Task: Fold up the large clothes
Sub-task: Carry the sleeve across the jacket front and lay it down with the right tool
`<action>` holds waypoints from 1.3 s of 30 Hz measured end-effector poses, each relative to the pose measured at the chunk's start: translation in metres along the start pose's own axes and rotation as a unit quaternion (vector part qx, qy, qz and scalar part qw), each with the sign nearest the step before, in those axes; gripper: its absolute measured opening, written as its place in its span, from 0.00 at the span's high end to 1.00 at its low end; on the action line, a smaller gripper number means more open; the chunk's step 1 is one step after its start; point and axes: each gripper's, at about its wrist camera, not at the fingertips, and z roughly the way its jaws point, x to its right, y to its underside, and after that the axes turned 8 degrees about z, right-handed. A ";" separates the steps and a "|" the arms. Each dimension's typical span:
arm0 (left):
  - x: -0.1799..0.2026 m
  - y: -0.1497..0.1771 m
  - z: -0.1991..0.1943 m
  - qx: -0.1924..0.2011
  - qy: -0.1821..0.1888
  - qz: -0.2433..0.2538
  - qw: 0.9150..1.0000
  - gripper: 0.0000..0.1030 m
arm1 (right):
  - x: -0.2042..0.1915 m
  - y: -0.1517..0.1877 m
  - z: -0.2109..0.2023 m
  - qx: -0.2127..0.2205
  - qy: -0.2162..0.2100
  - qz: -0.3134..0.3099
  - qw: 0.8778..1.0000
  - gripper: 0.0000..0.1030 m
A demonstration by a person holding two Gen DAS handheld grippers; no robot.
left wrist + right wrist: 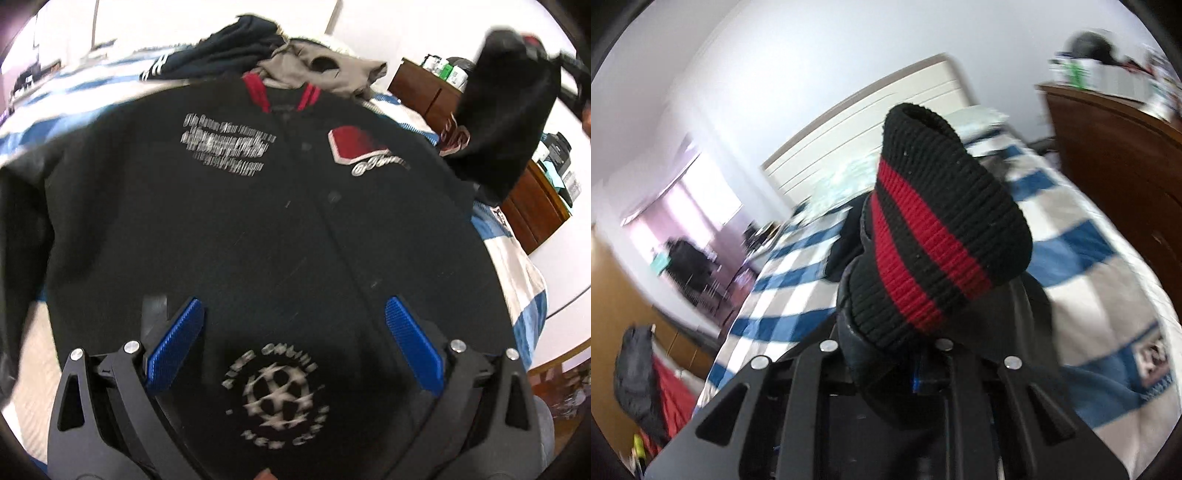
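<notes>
A large black varsity jacket (258,221) with red collar stripes, white chest print and a round white logo lies face up on the bed. My left gripper (293,343) is open above its lower hem, blue pads (173,347) spread wide, holding nothing. My right gripper (912,369) is shut on the jacket's sleeve just behind its black-and-red ribbed cuff (942,236), which is lifted in the air. In the left wrist view the raised sleeve (506,122) hangs at the upper right; the right gripper itself is blurred there.
The bed has a blue, white and grey checked cover (1082,280). A pile of dark and grey clothes (295,62) lies beyond the collar. A brown wooden dresser (532,206) with clutter on top stands right of the bed. A white headboard (886,122) is behind.
</notes>
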 end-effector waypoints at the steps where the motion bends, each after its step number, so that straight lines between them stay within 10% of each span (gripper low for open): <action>1: -0.005 0.006 0.001 0.002 -0.004 -0.004 1.000 0.06 | -0.020 0.004 0.017 -0.015 -0.007 -0.011 1.000 0.82; 12: -0.054 0.022 0.012 -0.017 0.061 -0.090 0.994 0.06 | -0.147 0.107 0.181 -0.163 -0.006 -0.109 0.981 0.82; 20: -0.037 0.027 0.016 -0.029 0.025 -0.035 0.999 0.06 | -0.185 0.199 0.268 -0.278 0.012 -0.182 0.943 0.82; 35: -0.045 0.036 0.001 -0.023 0.047 -0.058 0.997 0.06 | -0.162 0.295 0.361 -0.376 0.110 -0.233 0.890 0.81; 39: -0.045 0.034 0.003 -0.026 0.046 -0.056 0.997 0.06 | -0.150 0.300 0.364 -0.387 0.104 -0.205 0.893 0.80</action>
